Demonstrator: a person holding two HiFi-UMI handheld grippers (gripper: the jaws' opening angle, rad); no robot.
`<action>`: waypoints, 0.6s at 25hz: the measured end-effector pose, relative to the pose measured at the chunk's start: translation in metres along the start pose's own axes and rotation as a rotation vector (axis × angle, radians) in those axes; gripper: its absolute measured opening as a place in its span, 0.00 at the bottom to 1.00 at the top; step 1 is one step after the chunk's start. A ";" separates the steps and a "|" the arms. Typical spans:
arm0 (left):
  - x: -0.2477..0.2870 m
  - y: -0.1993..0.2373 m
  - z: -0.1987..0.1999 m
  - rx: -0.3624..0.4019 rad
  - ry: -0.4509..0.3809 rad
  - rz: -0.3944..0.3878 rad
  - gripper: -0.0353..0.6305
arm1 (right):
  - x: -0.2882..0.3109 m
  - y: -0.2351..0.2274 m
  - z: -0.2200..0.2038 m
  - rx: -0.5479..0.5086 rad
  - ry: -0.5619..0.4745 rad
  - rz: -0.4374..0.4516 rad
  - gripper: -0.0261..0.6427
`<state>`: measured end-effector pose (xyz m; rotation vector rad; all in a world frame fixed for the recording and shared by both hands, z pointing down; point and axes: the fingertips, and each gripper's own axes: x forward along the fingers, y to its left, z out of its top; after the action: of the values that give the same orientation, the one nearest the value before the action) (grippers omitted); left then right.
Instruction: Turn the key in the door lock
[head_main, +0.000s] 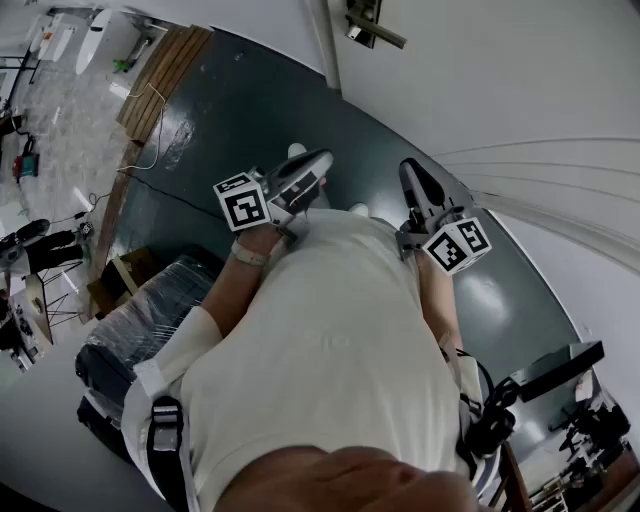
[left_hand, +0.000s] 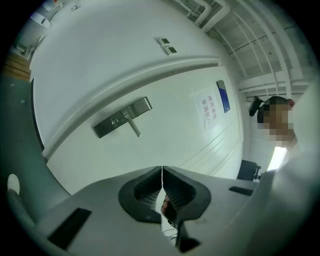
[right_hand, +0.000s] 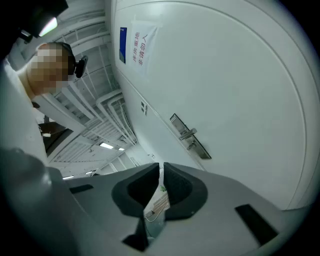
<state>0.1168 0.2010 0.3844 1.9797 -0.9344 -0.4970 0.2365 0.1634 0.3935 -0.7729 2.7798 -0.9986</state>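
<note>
Left hand-held gripper: jaws pressed together, nothing between them. Right hand-held gripper: jaws all but closed, only a thin slit left, nothing gripped. Both face the white door with open air between. The lock plate and its lever handle sit near the door's edge, unobstructed and well apart from both grippers.
</note>
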 end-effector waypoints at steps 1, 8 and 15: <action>-0.001 0.005 0.007 -0.002 -0.001 0.000 0.07 | 0.007 0.000 0.000 0.000 0.002 -0.003 0.11; 0.000 0.057 0.067 -0.027 0.023 -0.012 0.07 | 0.073 -0.016 0.004 -0.002 0.021 -0.061 0.11; 0.008 0.131 0.153 -0.001 0.127 -0.047 0.07 | 0.178 -0.032 0.028 -0.015 -0.028 -0.144 0.11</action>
<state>-0.0319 0.0677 0.4109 2.0109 -0.8107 -0.3929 0.1030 0.0394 0.4070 -0.9927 2.7445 -0.9814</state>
